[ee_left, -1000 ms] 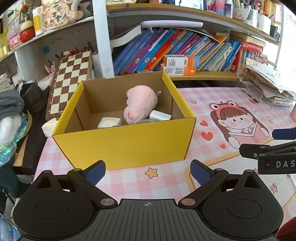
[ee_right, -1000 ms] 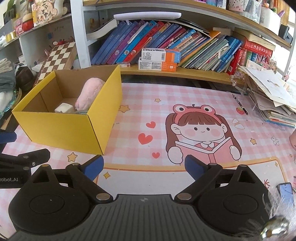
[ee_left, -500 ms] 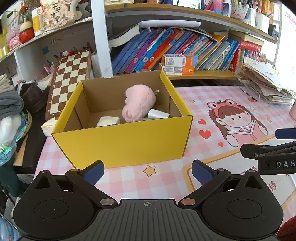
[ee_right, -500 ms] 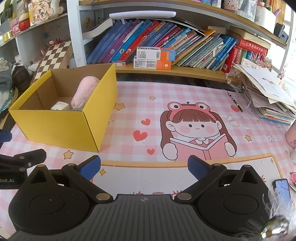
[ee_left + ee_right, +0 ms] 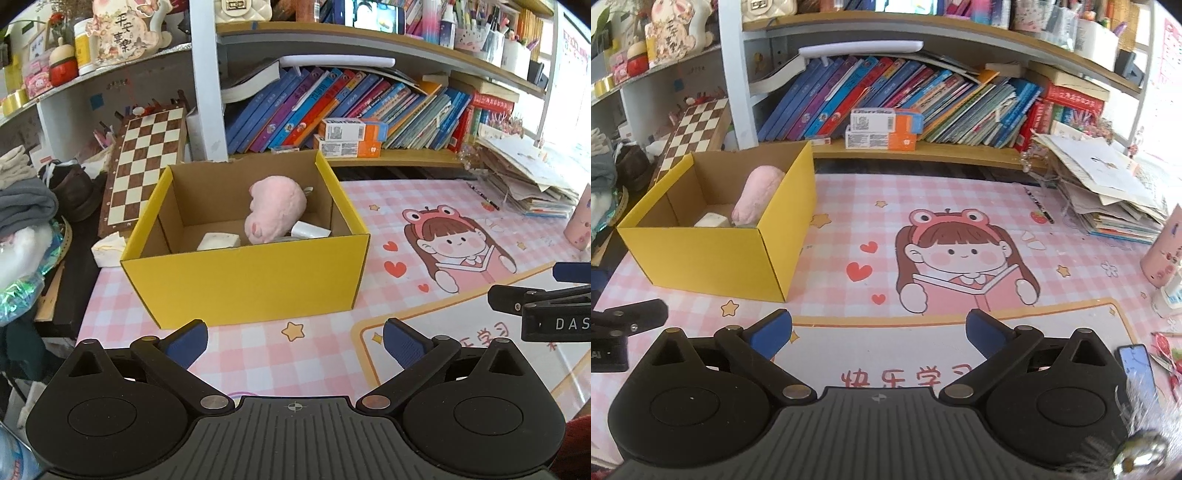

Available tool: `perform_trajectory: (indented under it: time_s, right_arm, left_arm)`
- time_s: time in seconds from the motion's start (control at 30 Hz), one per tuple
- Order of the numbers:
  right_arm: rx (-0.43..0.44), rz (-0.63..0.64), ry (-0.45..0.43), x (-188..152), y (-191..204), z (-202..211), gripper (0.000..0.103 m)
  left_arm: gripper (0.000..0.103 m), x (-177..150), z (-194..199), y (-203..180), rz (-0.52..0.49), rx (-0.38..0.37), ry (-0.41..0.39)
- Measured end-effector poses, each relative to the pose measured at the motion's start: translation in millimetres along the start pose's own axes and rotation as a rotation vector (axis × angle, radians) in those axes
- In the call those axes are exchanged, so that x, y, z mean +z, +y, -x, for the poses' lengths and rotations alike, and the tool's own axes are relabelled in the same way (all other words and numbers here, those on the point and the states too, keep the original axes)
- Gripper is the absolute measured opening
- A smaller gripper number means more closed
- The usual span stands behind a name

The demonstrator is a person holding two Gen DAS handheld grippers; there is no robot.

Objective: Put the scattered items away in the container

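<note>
A yellow cardboard box (image 5: 251,280) stands on the pink checked mat; it also shows in the right wrist view (image 5: 713,254) at the left. Inside lie a pink plush toy (image 5: 275,208), a white block (image 5: 218,242) and a white packet (image 5: 310,230). My left gripper (image 5: 295,341) is open and empty, in front of the box and apart from it. My right gripper (image 5: 879,330) is open and empty over the mat, to the right of the box. Each gripper shows at the edge of the other's view.
A bookshelf with leaning books (image 5: 332,107) and two orange-white cartons (image 5: 882,129) runs behind the mat. A chessboard (image 5: 144,162) leans at the left. A paper stack (image 5: 1108,192), a pink cup (image 5: 1165,251) and a phone (image 5: 1136,365) sit at the right.
Both grippers have pulled back from the box, which now looks smaller and farther. Both stay open and empty.
</note>
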State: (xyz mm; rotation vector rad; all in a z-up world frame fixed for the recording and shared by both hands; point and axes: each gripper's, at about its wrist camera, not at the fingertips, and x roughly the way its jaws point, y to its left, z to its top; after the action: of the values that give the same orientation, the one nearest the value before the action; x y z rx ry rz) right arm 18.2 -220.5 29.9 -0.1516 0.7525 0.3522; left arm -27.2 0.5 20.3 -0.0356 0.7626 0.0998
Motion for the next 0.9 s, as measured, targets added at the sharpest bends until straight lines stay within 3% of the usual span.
perform_trajectory:
  time_s: [0.9]
  right_arm:
    - [-0.040, -0.024, 0.009, -10.8, -4.8, 10.6, 0.103]
  left_arm:
    - [0.102, -7.8, 1.7, -6.6, -0.036, -0.008, 0.002]
